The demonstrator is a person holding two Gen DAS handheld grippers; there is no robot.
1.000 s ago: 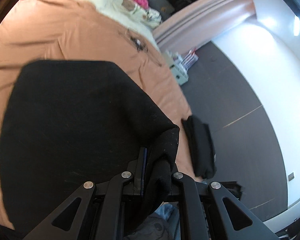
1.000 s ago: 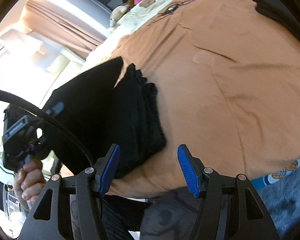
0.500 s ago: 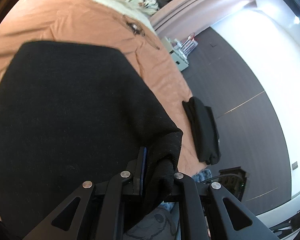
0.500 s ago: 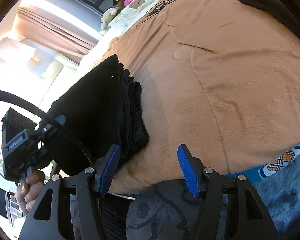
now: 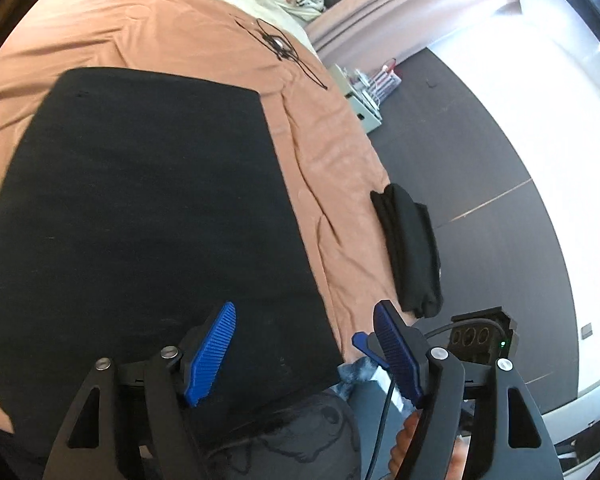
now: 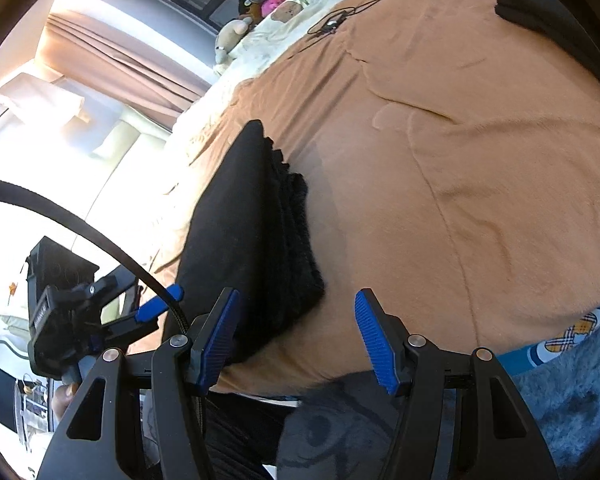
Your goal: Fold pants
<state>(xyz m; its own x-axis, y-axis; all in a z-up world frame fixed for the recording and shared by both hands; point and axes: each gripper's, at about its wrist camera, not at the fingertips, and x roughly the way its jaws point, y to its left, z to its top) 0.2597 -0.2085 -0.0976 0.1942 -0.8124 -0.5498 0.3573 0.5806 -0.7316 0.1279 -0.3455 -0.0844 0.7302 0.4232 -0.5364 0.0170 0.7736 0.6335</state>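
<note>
The black pants (image 5: 148,232) lie folded flat on the orange bed cover (image 5: 332,168). My left gripper (image 5: 304,344) hovers over their near right corner; its jaws are opening and no cloth sits between the blue pads (image 5: 212,348). In the right wrist view the pants (image 6: 252,232) appear as a layered stack seen from the side. My right gripper (image 6: 296,332) is open just in front of the stack's near end, touching nothing.
A second folded black garment (image 5: 412,252) lies at the bed's edge and shows far off in the right wrist view (image 6: 540,4). A black cable (image 5: 280,46) lies further up the bed. A small storage box (image 5: 364,96) stands on the dark floor. A person's patterned clothing (image 5: 300,432) is near the camera.
My left gripper has let go of the pants corner it was pinching and its jaws have spread. The corner now lies flat on the stack. The right gripper stays open.
</note>
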